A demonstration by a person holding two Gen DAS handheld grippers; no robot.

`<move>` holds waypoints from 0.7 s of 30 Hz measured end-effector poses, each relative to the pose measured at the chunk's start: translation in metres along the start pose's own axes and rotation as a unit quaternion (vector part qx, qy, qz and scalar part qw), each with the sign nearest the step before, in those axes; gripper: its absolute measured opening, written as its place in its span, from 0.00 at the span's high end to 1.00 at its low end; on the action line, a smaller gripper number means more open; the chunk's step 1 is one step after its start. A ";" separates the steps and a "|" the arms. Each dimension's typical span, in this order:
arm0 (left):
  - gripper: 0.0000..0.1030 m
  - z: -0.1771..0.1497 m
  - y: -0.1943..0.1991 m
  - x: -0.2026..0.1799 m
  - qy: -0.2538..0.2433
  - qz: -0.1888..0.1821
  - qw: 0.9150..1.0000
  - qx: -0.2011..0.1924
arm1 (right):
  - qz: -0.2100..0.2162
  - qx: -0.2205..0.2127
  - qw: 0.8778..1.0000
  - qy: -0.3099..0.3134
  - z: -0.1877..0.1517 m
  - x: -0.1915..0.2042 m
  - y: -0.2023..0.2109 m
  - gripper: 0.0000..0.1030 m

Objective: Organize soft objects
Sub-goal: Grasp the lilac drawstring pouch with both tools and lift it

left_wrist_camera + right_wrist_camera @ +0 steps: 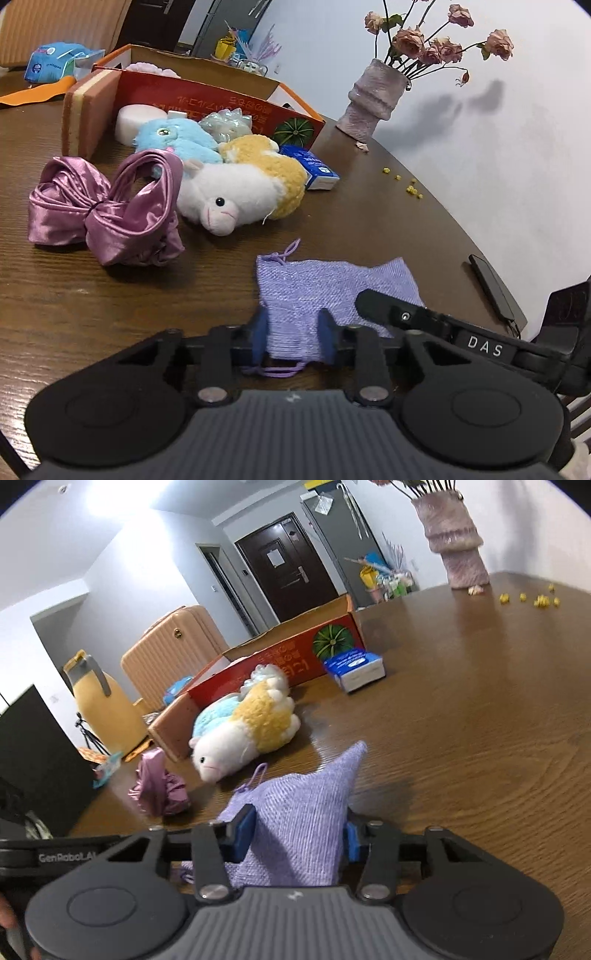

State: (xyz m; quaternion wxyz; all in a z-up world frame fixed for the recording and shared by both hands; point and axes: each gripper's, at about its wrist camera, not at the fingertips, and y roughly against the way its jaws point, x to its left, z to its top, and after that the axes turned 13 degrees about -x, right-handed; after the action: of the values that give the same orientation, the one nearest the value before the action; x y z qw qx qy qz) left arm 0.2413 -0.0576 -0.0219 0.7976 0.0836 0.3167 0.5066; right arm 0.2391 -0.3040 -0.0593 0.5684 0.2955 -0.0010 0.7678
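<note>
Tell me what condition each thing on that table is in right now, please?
Left hand-held gripper: closed on the purple cloth.
Right hand-held gripper: closed on the same cloth.
Purple cloth: partly flat on the table, one corner lifted.
Cardboard box: open, with something pale inside.
White and yellow plush: lying on its side.
Blue plush: lying by the box.
Satin bow: crumpled, resting on the table.
Tissue pack: lying flat.
Vase: upright, holding dried roses.

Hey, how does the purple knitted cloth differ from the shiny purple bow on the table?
The purple knitted cloth is pale lilac, matte and ribbed; the satin bow is deeper mauve and glossy. The cloth lies mostly flat, while the bow stands up in puffy loops. The cloth sits between the fingers of the left tool and the right tool; the bow lies untouched. Both are soft purple fabric on the wooden table.
</note>
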 end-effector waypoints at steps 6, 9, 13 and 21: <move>0.89 -0.004 0.005 0.006 0.013 0.009 1.000 -0.001 | -0.022 -0.012 1.000 0.015 0.002 -0.003 0.015 0.46; 0.89 -0.004 0.007 0.004 0.014 0.001 1.000 0.000 | -0.015 -0.010 1.000 -0.001 0.001 -0.011 0.023 0.45; 0.49 -0.006 0.004 0.000 0.033 -0.022 0.999 -0.011 | 0.000 -0.017 1.000 -0.017 -0.001 -0.018 0.029 0.46; 0.84 -0.010 -0.015 -0.011 0.024 -0.027 0.999 0.014 | -0.017 -0.026 0.999 -0.028 -0.003 -0.024 0.034 0.46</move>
State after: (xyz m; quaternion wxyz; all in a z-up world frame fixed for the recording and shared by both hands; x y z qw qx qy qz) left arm 0.2435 -0.0757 -0.0324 0.8019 0.0738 0.3452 0.4821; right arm 0.2121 -0.3357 -0.0612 0.5883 0.3021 -0.0315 0.7494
